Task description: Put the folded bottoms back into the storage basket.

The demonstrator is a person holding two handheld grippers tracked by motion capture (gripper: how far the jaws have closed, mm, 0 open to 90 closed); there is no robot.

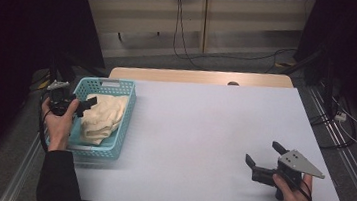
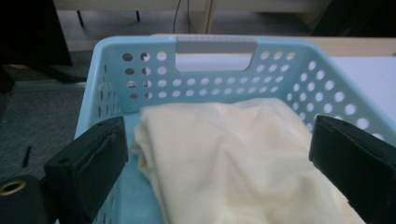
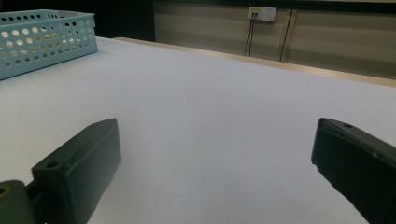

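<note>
Reaching stage, by the look of it: left gripper [image 1: 87, 104] poised over the near-left part of the light-blue basket [image 1: 124, 125] at about nine o'clock on the white table [image 1: 203, 128], jaws spread wide and holding nothing. Cream folded cloth [image 1: 102, 117] lying inside that basket, filling most of its floor; in the left gripper view, same cloth [image 2: 233, 158] sitting between and just beyond the two black jaws, not yet touched so far as can be told. Right gripper [image 1: 263, 158] resting low near four o'clock on bare tabletop, well apart from the basket, jaws likewise wide apart and empty. Next move, judged from this: lower the left jaws onto a thick fold near the cloth's edge, pinch enough layers to hold, then lift clear of the basket wall without dragging the basket along.
</note>
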